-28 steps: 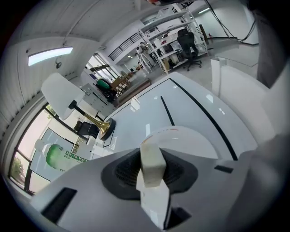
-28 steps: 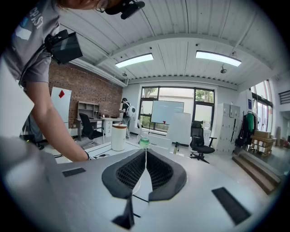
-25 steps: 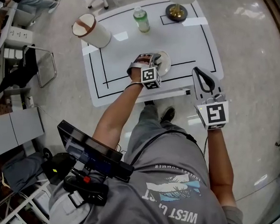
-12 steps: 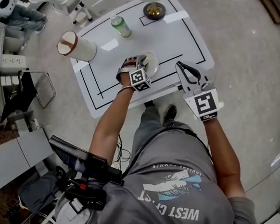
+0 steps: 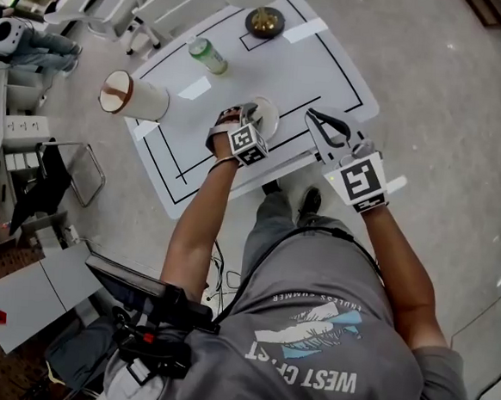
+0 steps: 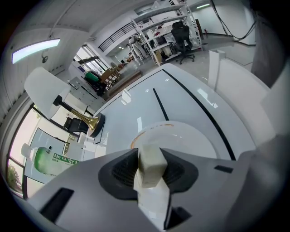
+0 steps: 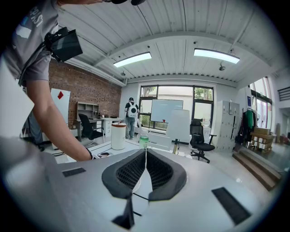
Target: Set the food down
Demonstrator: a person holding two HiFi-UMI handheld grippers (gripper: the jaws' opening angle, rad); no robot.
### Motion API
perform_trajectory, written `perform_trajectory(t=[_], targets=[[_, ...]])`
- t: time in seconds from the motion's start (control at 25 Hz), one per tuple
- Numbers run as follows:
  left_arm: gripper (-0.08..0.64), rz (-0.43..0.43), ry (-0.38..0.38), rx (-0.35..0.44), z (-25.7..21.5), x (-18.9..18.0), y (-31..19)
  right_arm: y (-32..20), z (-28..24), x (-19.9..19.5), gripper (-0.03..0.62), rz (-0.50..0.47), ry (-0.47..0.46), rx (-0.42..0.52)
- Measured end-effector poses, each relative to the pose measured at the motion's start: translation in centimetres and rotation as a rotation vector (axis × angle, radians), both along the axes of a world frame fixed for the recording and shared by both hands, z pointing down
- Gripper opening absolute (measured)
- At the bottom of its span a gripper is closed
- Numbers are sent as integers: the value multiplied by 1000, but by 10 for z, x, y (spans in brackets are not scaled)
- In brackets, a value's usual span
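Observation:
A pale cream block of food point(image 6: 150, 164) sits clamped between the dark pads of my left gripper point(image 6: 151, 174). Just beyond the jaws lies a white plate with an orange rim point(image 6: 186, 136). In the head view the left gripper point(image 5: 253, 120) hangs over the near edge of that plate point(image 5: 271, 110), on the white table point(image 5: 330, 67). My right gripper point(image 5: 314, 116) hovers by the table's front right edge; in its own view the right gripper point(image 7: 145, 168) is shut with nothing between the jaws.
A green bottle point(image 5: 207, 55) and a white cylinder with a brown-marked lid point(image 5: 134, 96) stand at the table's left. A lamp with a brass base point(image 5: 265, 21) is at the far edge. Black lines mark the tabletop. Chairs and desks surround it.
The head camera has shifted, so the table sits higher and further left in the picture. Both grippers keep their places, and the food stays in the left jaws.

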State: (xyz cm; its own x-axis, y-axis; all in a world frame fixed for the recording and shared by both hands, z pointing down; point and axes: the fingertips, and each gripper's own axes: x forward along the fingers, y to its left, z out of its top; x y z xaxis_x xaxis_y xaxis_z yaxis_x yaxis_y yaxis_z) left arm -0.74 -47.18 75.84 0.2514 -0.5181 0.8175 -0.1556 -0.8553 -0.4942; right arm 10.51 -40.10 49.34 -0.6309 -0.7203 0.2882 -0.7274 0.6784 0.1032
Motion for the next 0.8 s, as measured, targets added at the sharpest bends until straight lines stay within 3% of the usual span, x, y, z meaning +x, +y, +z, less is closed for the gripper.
perform_trajectory(t=[0.8], targets=[[137, -58, 46, -79, -10, 2, 10, -1, -5, 8, 8, 6, -13, 10]])
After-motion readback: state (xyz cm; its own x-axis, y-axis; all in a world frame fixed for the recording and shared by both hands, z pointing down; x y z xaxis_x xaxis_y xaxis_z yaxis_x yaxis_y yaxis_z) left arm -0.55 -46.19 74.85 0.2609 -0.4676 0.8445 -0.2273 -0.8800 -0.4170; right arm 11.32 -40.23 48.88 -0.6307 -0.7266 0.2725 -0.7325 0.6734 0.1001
